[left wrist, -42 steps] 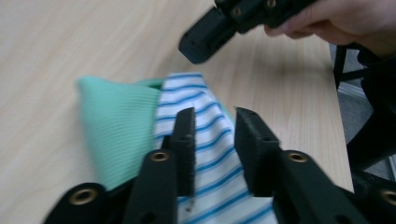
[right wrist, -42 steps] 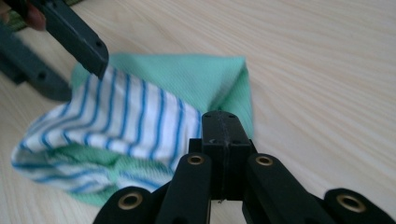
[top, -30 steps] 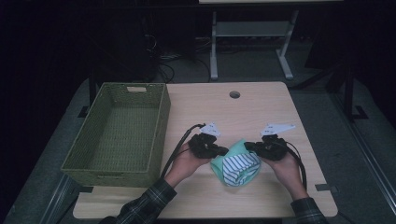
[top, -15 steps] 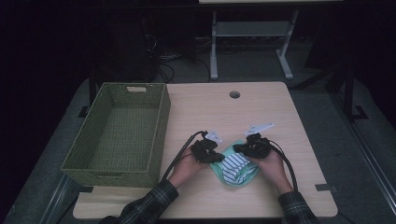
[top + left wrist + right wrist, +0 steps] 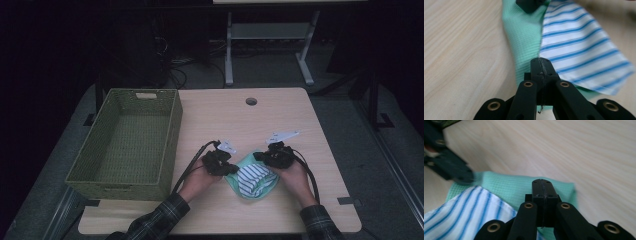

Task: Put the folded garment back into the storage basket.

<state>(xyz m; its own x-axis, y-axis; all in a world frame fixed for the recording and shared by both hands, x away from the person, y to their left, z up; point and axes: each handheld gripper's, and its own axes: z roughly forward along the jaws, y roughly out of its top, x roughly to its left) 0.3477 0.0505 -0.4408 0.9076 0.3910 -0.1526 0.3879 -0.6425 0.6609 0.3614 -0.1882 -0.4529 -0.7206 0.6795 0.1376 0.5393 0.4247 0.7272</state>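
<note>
Near the front edge of the surface [image 5: 260,120], about midway between its two front corners, lies a green cloth [image 5: 252,179] with a blue-and-white striped layer folded over it. Both tools are on it: the left tool [image 5: 226,168] at its left side and the right tool [image 5: 260,157] at its far right side. In the left gripper view the jaws are pressed together over the seam where the striped fabric meets the green, and look to be pinching cloth there, though the pinch itself is hidden under the jaws. In the right gripper view the jaws are likewise pressed together on the green cloth's [image 5: 524,187] far edge.

The step in hand looks like folding the cloth, probably before it goes into the woven basket [image 5: 125,142] by the left edge of the surface. To do it well, keep both pinches firm and move the two tools together at the same height, so the fold line stays straight. Carry the held edge over low and lay it flush on the opposite edge before releasing. Watch that the striped layer does not slide off the green one.
</note>
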